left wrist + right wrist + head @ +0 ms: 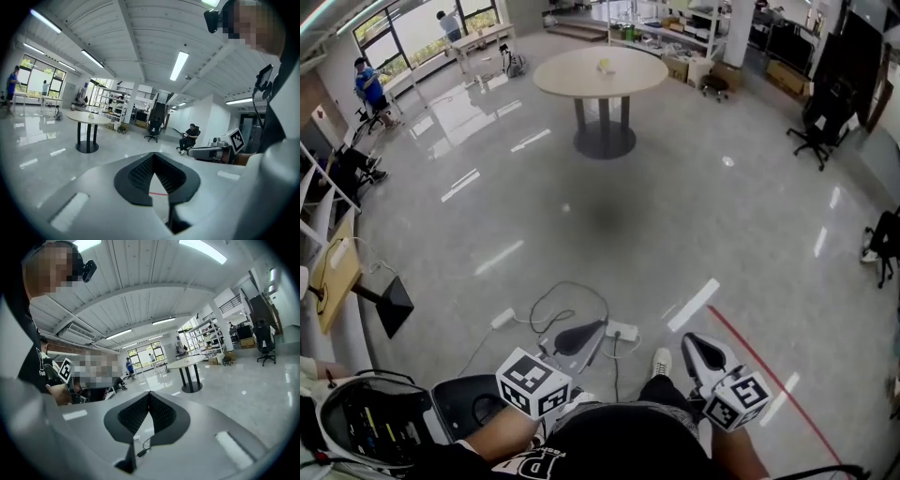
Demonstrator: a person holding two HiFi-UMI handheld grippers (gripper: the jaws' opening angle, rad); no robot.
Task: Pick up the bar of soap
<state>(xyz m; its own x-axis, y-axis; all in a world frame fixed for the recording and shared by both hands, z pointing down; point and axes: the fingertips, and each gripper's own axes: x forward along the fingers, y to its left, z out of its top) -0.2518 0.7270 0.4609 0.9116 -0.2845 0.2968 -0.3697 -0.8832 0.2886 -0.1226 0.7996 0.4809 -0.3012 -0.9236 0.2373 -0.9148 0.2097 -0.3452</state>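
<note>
A small pale yellow object [604, 65], which may be the bar of soap, lies on a round beige table [581, 80] far across the room. It also shows as a speck [90, 115] in the left gripper view and as a speck [187, 360] in the right gripper view. My left gripper [600, 326] is held low, close to the body, its jaws shut with nothing between them [153, 155]. My right gripper [688, 342] is held beside it, also shut and empty [149, 393]. Both point towards the table, with a wide stretch of floor in between.
A white power strip [621, 330] with cables lies on the floor just ahead of the feet. A red line [759, 367] runs across the floor at right. A black office chair [817, 131] stands far right. A wooden stand [336, 274] and a person [367, 84] are at left. Shelving [675, 28] stands behind the table.
</note>
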